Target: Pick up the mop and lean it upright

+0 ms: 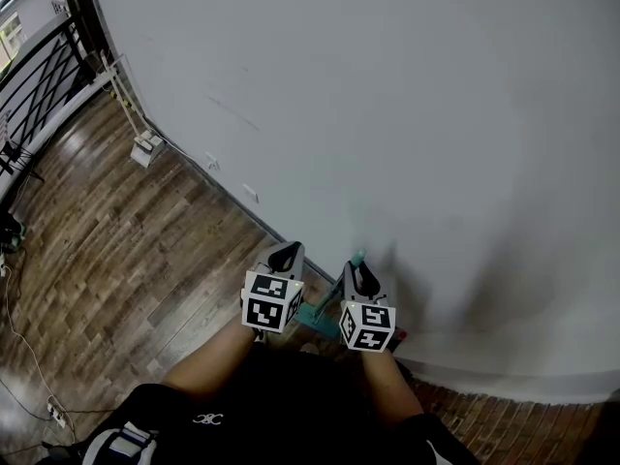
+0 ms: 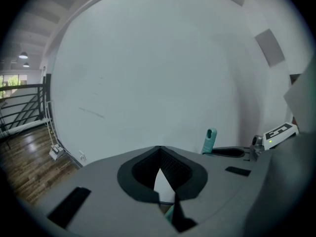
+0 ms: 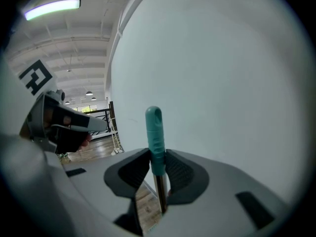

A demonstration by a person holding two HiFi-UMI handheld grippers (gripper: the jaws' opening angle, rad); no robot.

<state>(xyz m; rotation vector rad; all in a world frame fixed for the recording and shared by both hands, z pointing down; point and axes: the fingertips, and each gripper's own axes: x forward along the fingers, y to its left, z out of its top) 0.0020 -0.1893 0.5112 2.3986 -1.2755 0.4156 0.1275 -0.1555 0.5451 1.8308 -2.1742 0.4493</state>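
Note:
The mop stands almost upright close to the white wall. The teal grip of its handle [image 3: 155, 137] shows its tip between the two grippers in the head view [image 1: 359, 257], and its teal head [image 1: 315, 316] lies on the floor below. My right gripper [image 3: 157, 164] is shut on the teal grip, a pad pressing on each side, and sits at the wall in the head view [image 1: 361, 277]. My left gripper [image 1: 286, 257] hovers just left of the handle with its jaw tips together and nothing between them [image 2: 158, 154]. From the left gripper view, the mop tip [image 2: 209, 141] rises at the right.
A white wall [image 1: 387, 114] fills the area ahead. The wooden floor [image 1: 126, 250] stretches to the left. A black railing [image 1: 39, 85] stands at the far left, and a small white object [image 1: 145, 148] sits at the wall's base. Cables [image 1: 19, 327] trail over the floor on the left.

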